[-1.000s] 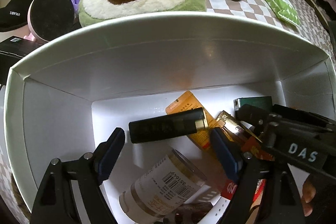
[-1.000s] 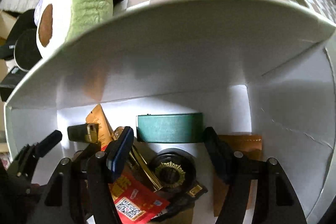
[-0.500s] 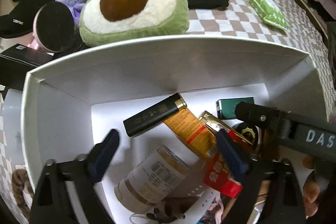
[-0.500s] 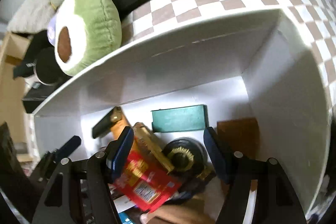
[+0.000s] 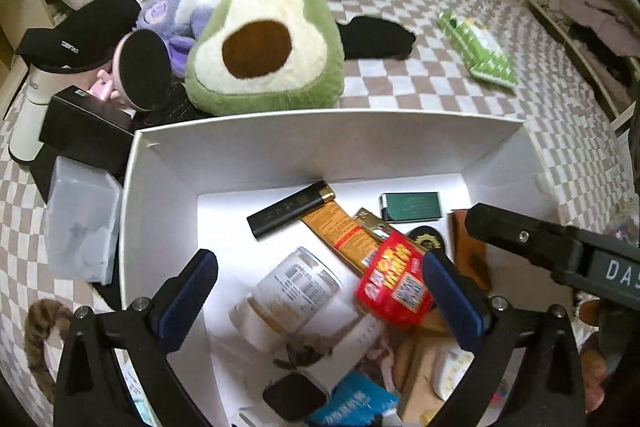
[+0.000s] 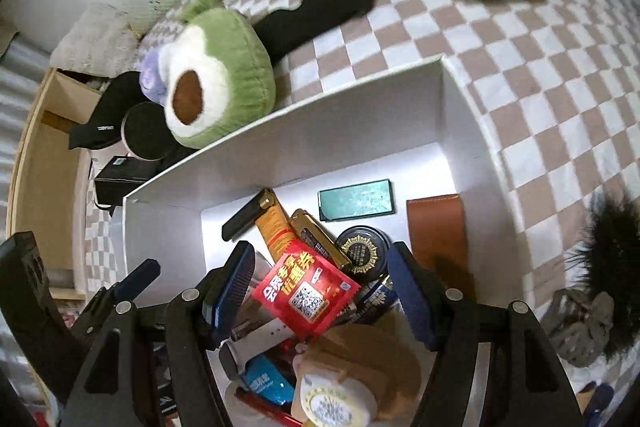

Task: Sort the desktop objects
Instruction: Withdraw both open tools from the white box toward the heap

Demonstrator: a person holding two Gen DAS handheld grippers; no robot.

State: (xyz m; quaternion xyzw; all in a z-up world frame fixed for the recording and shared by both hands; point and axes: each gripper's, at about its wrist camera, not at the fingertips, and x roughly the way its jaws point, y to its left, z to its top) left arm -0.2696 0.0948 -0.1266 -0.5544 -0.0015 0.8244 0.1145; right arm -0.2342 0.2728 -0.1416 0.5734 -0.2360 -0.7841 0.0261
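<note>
White box packed, both tongs empty

Cardboard box point(image 5: 160, 195) sits on checkered bedspread point(image 5: 460, 95), avocado plush point(image 5: 264, 55) just behind its far wall. L→R inside: black tube point(image 5: 290, 209), white jar point(image 5: 288, 291) on its side, red sachet point(image 5: 394, 283), green case point(image 5: 412, 206), brown wallet point(image 6: 438, 227). Left gripper point(image 5: 316, 303) hovers over jar w/ jaws wide apart, nothing held. Right gripper point(image 6: 324, 291) likewise wide apart over sachet, nothing held.

Near end of the white box point(image 5: 160, 195) — clutter overlapped, blurred, cut by the lower edge.
</note>
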